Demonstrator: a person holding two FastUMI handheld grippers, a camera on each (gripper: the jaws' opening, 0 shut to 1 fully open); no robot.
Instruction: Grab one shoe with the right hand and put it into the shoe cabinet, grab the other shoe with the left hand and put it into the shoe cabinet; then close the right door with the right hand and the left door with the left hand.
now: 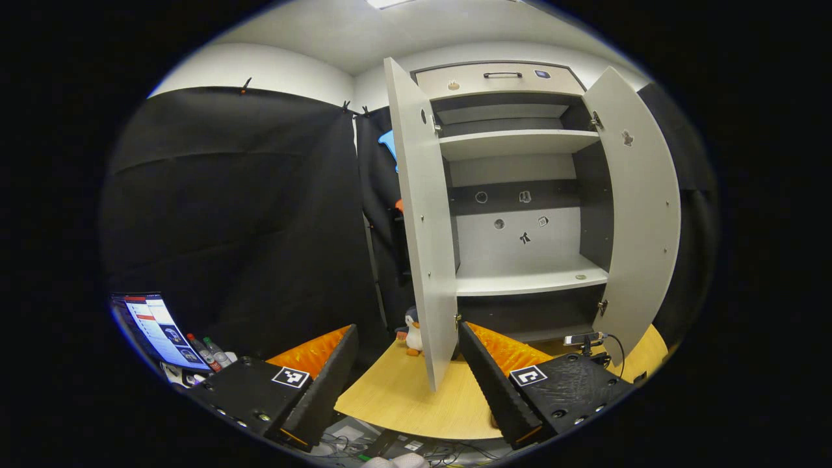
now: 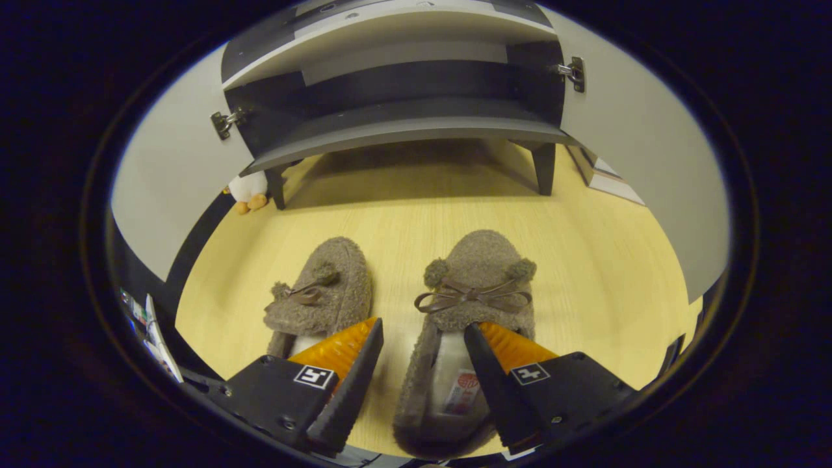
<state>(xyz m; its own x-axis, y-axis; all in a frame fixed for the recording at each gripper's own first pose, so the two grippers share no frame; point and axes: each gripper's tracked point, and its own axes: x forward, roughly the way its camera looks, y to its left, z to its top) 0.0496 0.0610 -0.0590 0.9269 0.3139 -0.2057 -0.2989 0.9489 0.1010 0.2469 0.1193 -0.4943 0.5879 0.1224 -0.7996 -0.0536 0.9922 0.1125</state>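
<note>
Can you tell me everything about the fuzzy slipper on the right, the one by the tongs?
The right slipper is brown and fuzzy, like fleece, with a thin brown bow and two little pom-poms on top. Its lining looks pale, with a label inside. It lies flat on the wooden floor, toe toward the cabinet, beside the left slipper and apart from it. The open right tongs straddle its left wall, one finger inside the opening.

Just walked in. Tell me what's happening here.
A person with a gripper in each hand is about to put a pair of slippers into the shoe cabinet. The right gripper is open and lowered over the right-hand slipper, one finger inside its opening, not yet closed on it. The other slipper lies beside it on the wooden floor. The left gripper is open, held back facing the cabinet, whose two doors stand open.
</note>
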